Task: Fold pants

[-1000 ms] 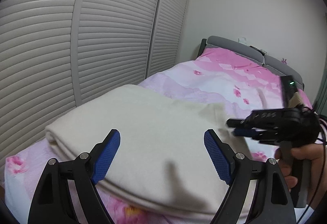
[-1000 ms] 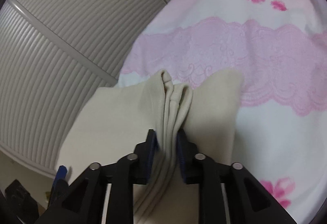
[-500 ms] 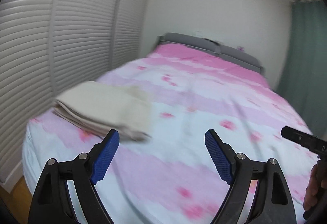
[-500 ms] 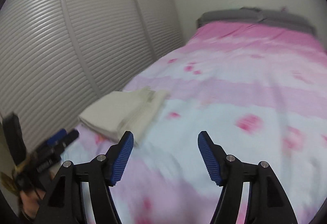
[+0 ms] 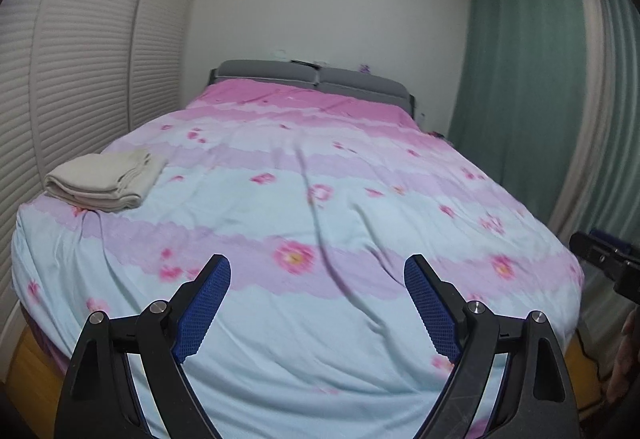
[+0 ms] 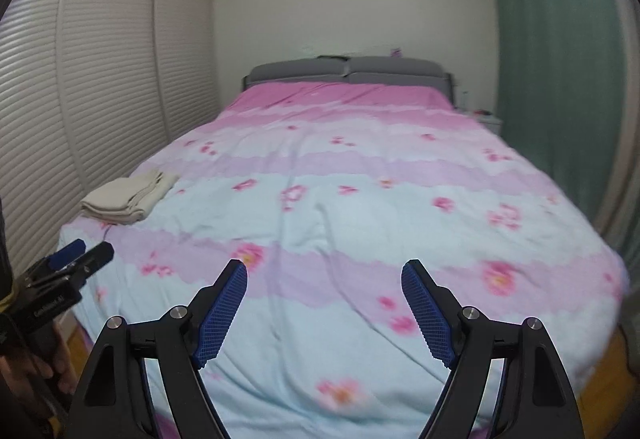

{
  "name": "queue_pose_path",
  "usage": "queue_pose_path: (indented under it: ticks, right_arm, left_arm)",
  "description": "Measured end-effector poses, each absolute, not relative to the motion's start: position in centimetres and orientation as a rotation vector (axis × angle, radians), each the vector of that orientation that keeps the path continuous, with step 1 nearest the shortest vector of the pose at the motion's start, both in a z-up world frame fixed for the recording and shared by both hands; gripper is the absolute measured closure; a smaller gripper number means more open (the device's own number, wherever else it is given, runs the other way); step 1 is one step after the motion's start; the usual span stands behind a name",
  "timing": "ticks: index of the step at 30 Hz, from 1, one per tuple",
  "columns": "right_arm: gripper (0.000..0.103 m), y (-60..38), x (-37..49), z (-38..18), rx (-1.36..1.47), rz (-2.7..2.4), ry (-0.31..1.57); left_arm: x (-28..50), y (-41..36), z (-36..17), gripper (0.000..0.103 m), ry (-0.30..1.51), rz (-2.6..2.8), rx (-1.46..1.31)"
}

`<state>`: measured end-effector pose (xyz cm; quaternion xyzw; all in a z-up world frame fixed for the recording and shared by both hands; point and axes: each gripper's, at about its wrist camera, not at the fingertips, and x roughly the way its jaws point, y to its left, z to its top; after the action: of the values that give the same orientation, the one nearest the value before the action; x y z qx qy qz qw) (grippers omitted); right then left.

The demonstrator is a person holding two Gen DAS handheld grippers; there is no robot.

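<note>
The cream pants [image 5: 106,179] lie folded in a flat stack at the bed's near left corner, also seen far left in the right wrist view as the folded pants [image 6: 128,195]. My left gripper [image 5: 317,271] hovers over the foot of the bed, its jaws wide and still opening, nothing between the blue pads [image 5: 204,309]. My right gripper [image 6: 324,275] hangs over the foot of the bed too, jaws opening with nothing between them. Each gripper shows at the edge of the other's view, held in a hand [image 6: 44,367]. Both are well away from the pants.
A pink and pale blue floral bedspread [image 5: 320,199] covers the bed, with a grey headboard [image 6: 344,71] at the far end. White louvred doors [image 5: 80,71] line the left wall. Green curtains [image 5: 520,79] hang on the right. Wood floor [image 6: 608,367] shows beside the bed.
The right gripper let go of the folded pants and opened. Both grippers pulled back from the stack to the foot of the bed and swung right, so the whole bed now shows.
</note>
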<state>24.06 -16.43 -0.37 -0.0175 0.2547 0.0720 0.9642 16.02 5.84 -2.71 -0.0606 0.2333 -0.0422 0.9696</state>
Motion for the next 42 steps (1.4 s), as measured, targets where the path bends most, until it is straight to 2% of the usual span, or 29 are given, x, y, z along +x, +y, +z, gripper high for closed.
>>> queue_pose_path:
  ticks: [2, 5, 10, 18, 42]
  right_arm:
    - [0.02, -17.6, 22.1, -0.1, -0.053, 0.105, 0.489]
    - [0.016, -19.4, 19.2, 0.0, -0.053, 0.068, 0.456]
    - [0.015, -20.5, 17.1, -1.0, -0.028, 0.053, 0.458]
    - [0.015, -20.9, 15.3, -2.4, 0.0, 0.047, 0.457]
    - [0.015, -19.5, 14.6, -2.1, -0.039, 0.046, 0.427]
  left_arm:
    - [14.8, 4.0, -2.6, 0.006, 0.477, -0.093, -0.089]
    - [12.9, 1.6, -2.4, 0.004, 0.47, -0.077, -0.029]
    - [10.6, 0.2, -2.3, 0.0, 0.466, -0.042, -0.003]
    - [9.2, 1.0, -2.8, 0.0, 0.474, 0.012, -0.01]
    - [9.2, 2.0, -2.9, 0.0, 0.476, 0.023, -0.019]
